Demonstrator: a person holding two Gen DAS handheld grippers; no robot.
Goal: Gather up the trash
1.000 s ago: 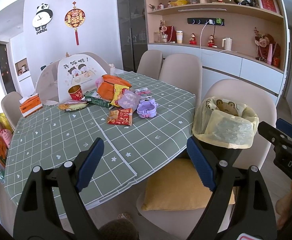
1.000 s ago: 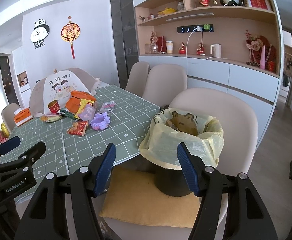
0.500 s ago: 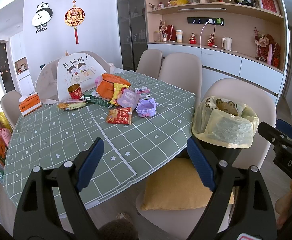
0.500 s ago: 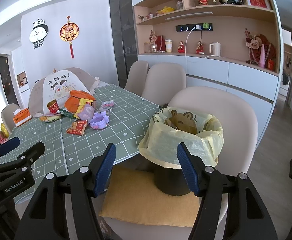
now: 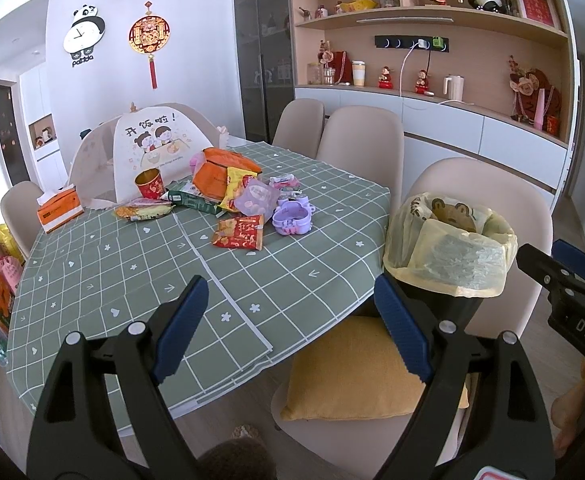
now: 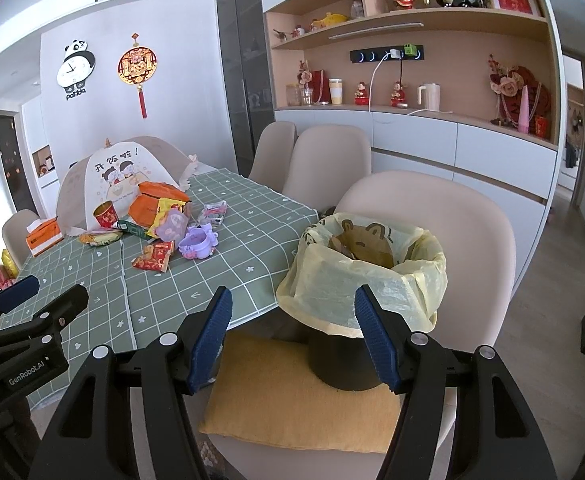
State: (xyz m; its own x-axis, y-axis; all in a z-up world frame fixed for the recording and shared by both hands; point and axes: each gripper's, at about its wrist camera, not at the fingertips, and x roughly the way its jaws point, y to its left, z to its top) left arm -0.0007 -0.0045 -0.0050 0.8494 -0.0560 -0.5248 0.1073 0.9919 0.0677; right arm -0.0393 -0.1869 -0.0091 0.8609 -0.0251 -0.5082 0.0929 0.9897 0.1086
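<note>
Barely changing over the last second: only drifting a touch nearer the table, with the litter sitting slightly lower and larger in both views. Left gripper [image 5: 290, 300] hanging low in the centre of the left wrist frame, blue pads spread wide apart, gripping nothing. Right gripper [image 6: 292, 320] likewise gaping and empty at the bottom of the right wrist frame, framing the trash bin [image 6: 362, 276] just beyond its tips. Bin standing on a yellow cushion [image 6: 292, 392] on a beige chair [image 6: 452, 216], lined with a pale yellow bag, right of centre. Trash lying untouched in a heap at centre left, on the green checked tablecloth [image 5: 132, 264]: a red snack wrapper [image 5: 238, 233] nearest, a lilac plastic tray [image 5: 292, 218] just beside it, a purple pouch [image 5: 255, 199], an orange bag [image 5: 222, 170] and a red paper cup [image 5: 148, 184] behind. Collecting apparently not yet beginning; both tools approaching, well apart from the pile, with the red wrapper looking like the easiest first pick.
</note>
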